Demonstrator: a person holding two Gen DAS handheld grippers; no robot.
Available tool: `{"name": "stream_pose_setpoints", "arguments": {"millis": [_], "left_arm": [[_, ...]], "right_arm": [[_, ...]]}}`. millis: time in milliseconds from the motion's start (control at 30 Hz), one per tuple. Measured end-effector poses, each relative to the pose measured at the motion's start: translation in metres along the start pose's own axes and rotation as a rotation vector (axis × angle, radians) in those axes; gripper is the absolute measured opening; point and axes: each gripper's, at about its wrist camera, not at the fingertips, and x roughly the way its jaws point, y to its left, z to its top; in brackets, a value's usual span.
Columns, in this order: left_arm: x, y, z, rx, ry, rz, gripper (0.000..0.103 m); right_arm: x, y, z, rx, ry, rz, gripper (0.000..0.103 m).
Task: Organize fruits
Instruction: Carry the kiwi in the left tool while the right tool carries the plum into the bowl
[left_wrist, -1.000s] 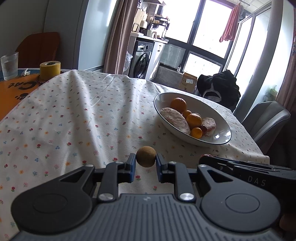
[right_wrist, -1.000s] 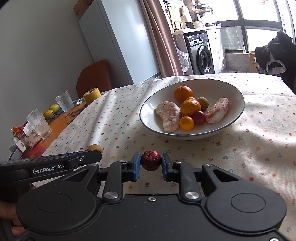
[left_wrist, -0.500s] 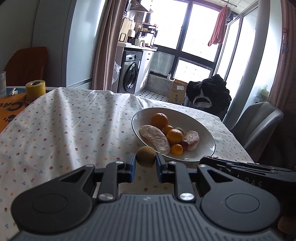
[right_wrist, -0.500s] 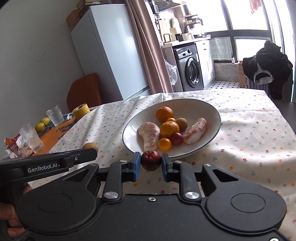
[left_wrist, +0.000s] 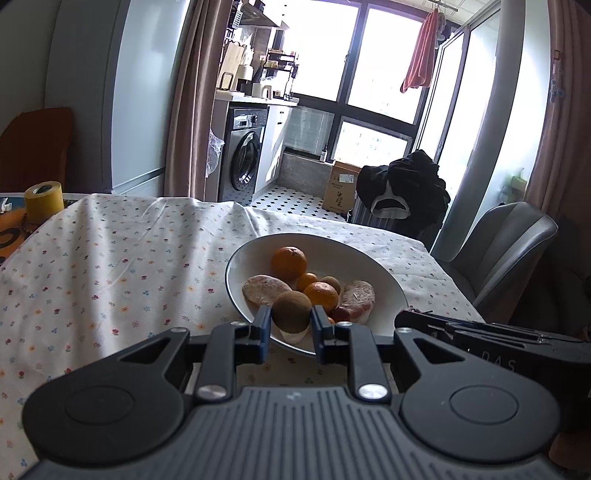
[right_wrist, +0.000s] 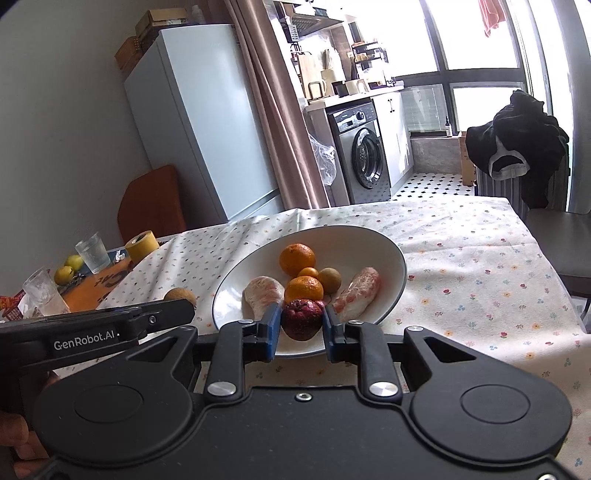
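A white bowl (left_wrist: 384, 284) (right_wrist: 384, 254) on the flowered tablecloth holds oranges (left_wrist: 289, 261) (right_wrist: 297, 258), peeled pomelo pieces (left_wrist: 266, 290) (right_wrist: 356, 293) and a small brown fruit (right_wrist: 329, 280). My left gripper (left_wrist: 290, 320) is shut on a round brown fruit (left_wrist: 291, 311), held just over the bowl's near rim. My right gripper (right_wrist: 301, 326) is shut on a dark red fruit (right_wrist: 301, 318), also at the near rim. In the right wrist view the left gripper's brown fruit (right_wrist: 179, 295) shows left of the bowl.
A yellow tape roll (left_wrist: 42, 201) (right_wrist: 141, 245), glasses (right_wrist: 92, 252) and yellow-green fruits (right_wrist: 66, 273) sit on an orange mat at the table's left end. A grey chair (left_wrist: 506, 240) stands at the right. A hand (right_wrist: 22, 443) holds the other gripper.
Both grippers have lifted and moved forward with their fruits, from over the cloth to the bowl's near rim. The bowl now looms larger in both views.
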Motion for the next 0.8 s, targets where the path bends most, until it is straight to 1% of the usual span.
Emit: {"name": "stream_pose_setpoints", "arguments": {"millis": [500,600,667,800], "left_arm": [[0.041,-0.023,0.004,0.031,0.053,-0.03,0.022],[0.047,-0.023,0.004,0.019,0.068,-0.032,0.022],[0.048,-0.022,0.005,0.025,0.065,-0.051,0.026],[0.046,-0.015,0.009,0.002,0.061,-0.023,0.027]], "right_arm": [[0.017,-0.024,0.005,0.036,0.003,-0.001,0.023],[0.021,-0.027,0.005,0.041,0.007,-0.003,0.023],[0.023,-0.029,0.005,0.044,0.009,-0.007,0.023],[0.024,-0.032,0.007,0.052,0.004,-0.011,0.023]]}}
